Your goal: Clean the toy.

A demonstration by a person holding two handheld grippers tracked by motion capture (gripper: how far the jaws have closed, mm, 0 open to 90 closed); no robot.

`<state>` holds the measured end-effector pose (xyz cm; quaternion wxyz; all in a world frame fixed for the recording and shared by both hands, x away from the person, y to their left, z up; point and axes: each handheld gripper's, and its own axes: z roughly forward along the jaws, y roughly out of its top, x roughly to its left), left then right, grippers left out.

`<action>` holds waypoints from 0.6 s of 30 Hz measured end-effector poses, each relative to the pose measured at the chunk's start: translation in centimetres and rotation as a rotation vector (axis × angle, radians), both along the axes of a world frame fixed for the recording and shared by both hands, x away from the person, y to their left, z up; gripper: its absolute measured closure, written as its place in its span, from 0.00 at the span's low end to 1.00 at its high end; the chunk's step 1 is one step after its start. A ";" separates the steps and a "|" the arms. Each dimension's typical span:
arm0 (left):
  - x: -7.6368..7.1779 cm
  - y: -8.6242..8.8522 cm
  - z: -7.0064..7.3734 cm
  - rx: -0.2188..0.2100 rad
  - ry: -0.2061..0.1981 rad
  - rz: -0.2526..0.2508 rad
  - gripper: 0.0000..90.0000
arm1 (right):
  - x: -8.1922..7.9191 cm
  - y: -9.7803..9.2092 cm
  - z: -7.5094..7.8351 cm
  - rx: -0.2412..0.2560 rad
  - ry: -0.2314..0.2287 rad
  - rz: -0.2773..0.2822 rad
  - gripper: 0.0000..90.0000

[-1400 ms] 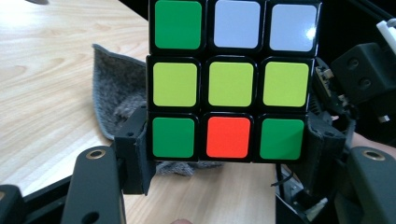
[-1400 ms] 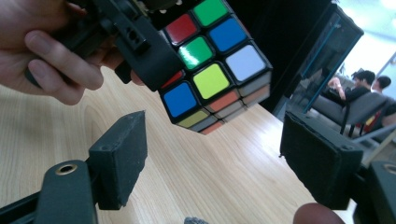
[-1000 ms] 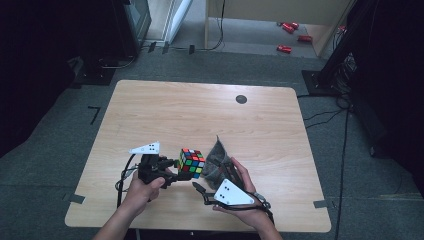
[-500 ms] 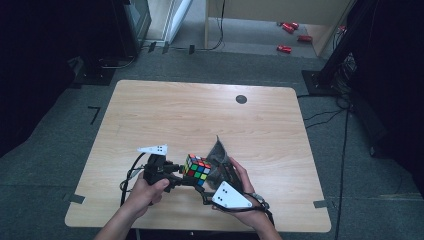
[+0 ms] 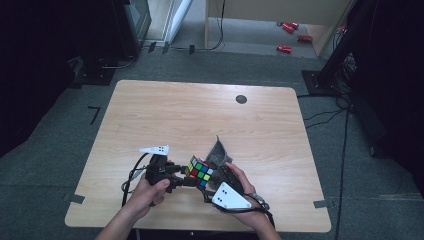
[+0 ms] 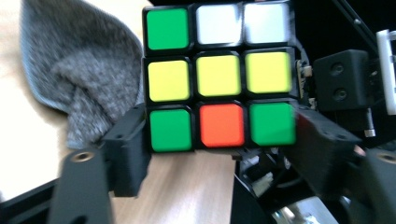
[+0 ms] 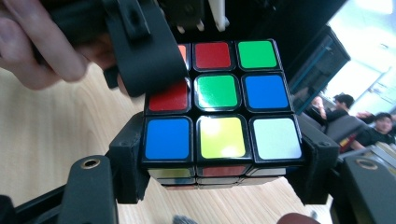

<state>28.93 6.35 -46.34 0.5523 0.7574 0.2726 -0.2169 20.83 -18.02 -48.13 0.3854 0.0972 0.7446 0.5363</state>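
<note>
Multicoloured plastic puzzle cube [image 5: 199, 171] is rigid, light and smooth-faced. Left gripper [image 6: 219, 142] and right gripper [image 7: 219, 154] each clamp one outer layer; grip flat opposite faces, near table [image 5: 150, 115] edge.

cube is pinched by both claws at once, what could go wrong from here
The cube is held off the table between the left claw and the right claw, each clamped on one layer. If they twist out of line, the layers may jam or the cube could pop free. It might then drop onto the grey cloth or table and roll away.
</note>
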 end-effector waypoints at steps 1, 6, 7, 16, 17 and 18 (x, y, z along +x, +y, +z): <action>-0.1 0.2 0.2 -0.008 -0.015 0.021 0.28 | 0.1 -0.1 0.0 -0.001 0.004 -0.010 0.38; 0.3 1.7 0.3 -0.017 -0.105 0.143 0.20 | 0.7 -1.2 -0.2 0.014 0.050 -0.068 0.38; 0.3 1.9 0.1 -0.004 -0.125 0.178 0.18 | 0.9 -1.4 -0.2 0.025 0.062 -0.087 0.38; -1.0 1.3 -0.5 0.165 -0.413 0.356 0.17 | 1.4 -3.0 1.3 0.165 0.176 -0.173 0.38; -1.3 0.9 -0.6 0.191 -0.469 0.359 0.17 | 1.4 -3.1 1.6 0.182 0.193 -0.173 0.38; -1.5 0.6 -0.6 0.203 -0.496 0.360 0.17 | 1.4 -3.0 1.9 0.205 0.215 -0.170 0.38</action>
